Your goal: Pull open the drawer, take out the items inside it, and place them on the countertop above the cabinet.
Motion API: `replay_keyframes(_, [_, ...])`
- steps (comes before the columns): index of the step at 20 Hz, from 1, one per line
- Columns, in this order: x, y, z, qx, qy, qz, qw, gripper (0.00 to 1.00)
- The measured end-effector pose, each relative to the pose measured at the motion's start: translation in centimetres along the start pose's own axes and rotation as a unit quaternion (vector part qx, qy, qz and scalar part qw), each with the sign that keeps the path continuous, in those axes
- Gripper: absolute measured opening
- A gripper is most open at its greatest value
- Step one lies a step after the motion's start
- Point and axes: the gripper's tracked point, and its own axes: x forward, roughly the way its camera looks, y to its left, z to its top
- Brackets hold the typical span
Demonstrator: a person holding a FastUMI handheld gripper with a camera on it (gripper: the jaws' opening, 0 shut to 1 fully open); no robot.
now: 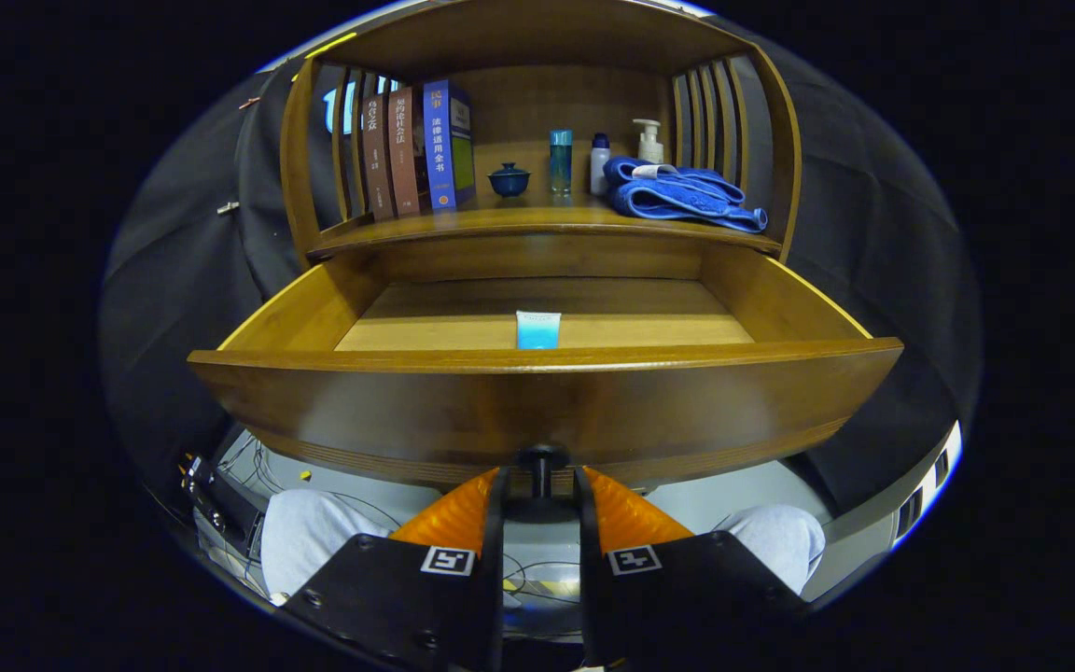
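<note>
**Q:** What is the figure showing, from the largest part down?

**A:** The cabinet point(537, 56) is standing ahead, its countertop point(519, 222) carrying books point(416, 149), a folded towel point(682, 194), bottles point(561, 161) and a small lidded cup point(509, 179). Below it the drawer point(537, 397) is standing pulled well out. Inside, on the drawer floor just behind the front panel, a small tube point(537, 329) is lying, the one item showing in the drawer. At the bottom of the front panel, the knob point(542, 467) is sitting between the fingers of the gripper point(542, 485).

**Q:** What are the fingers doing?

**A:** They are standing narrowly apart and appear to be closing on the knob from both sides, one on each flank of its stem. Nothing else is being held.

**Q:** Which step is in hand, and how should it be done well?

**A:** Judging by the drawer's reach, the pulling looks nearly complete. The pull should be running straight back along the drawer's own line, level, so the panel is not twisting or binding. Once the tube is lying fully clear of the countertop edge above, the fingers should be letting go cleanly, rising over the front panel, and coming down across the tube's narrow width rather than its length.

**Q:** Where should the tube be going?

**A:** Onto the bare part of the countertop, between the cup and the books, where it is not knocking the bottles.
</note>
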Motion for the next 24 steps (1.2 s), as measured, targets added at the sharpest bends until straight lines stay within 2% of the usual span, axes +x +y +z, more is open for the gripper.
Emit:
replay_keyframes(7, [0.0,0.1,-0.4,0.004,0.003,-0.005,1.000,0.40])
replay_keyframes(9, [-0.5,0.2,-0.1,0.000,-0.007,-0.006,1.000,0.49])
replay_keyframes(13, [-3.0,-0.7,1.8,0.020,-0.038,-0.020,0.999,0.99])
replay_keyframes(19, [-6.5,-0.9,8.4,0.039,-0.083,-0.020,0.996,0.99])
replay_keyframes(24, [-3.3,0.6,13.1,0.026,-0.052,-0.001,0.998,1.00])
